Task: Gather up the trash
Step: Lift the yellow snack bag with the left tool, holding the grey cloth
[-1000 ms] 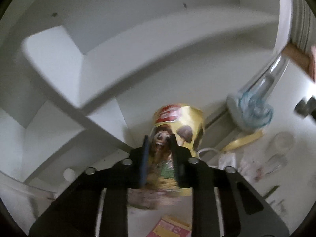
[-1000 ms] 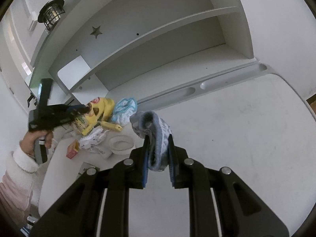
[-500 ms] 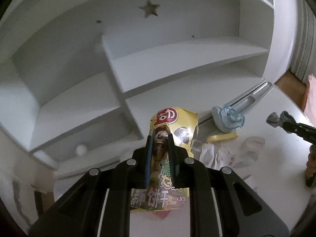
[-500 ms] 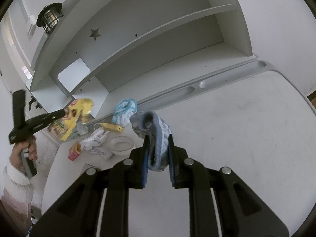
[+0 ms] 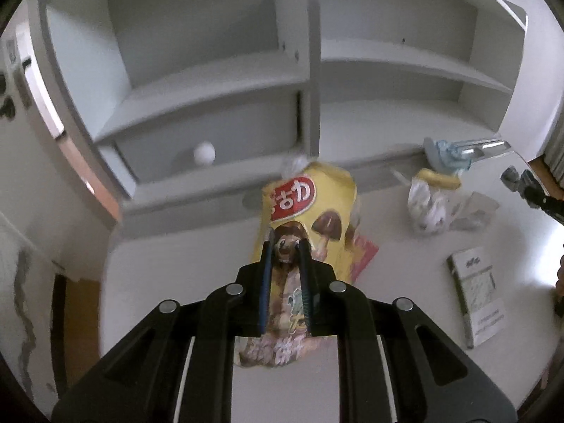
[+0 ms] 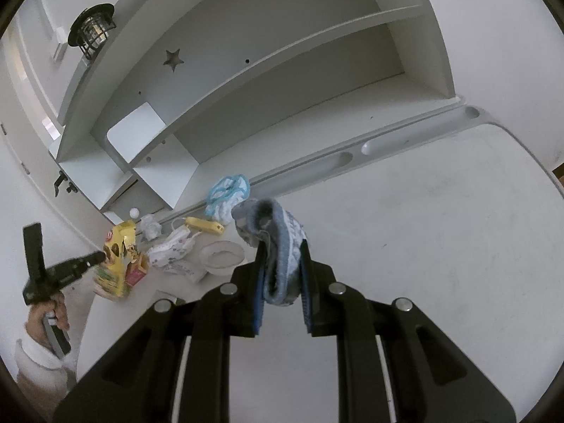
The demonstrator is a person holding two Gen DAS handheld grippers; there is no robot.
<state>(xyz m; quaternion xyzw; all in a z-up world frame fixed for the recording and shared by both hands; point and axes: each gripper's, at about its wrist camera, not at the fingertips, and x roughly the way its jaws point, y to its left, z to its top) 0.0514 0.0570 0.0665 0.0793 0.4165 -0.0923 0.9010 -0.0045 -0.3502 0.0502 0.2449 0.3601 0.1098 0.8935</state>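
- Left hand-held gripper swung sideways since a second ago; shelf unit now faces me square
- its jaws are clamped on the yellow snack bag, lifted over the table near its left edge
- right hand-held gripper unmoved, I see it pinching a blue knitted sock

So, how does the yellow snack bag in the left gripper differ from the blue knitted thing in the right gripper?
The yellow snack bag is glossy printed foil with a red logo; the blue knitted thing is soft, fuzzy fabric. The bag is flat and crinkled, the knitted thing thick and folded over. The bag is carried at the desk's left end near other litter, the knitted thing over bare desk. Both are pinched upright, by the left gripper and right gripper.
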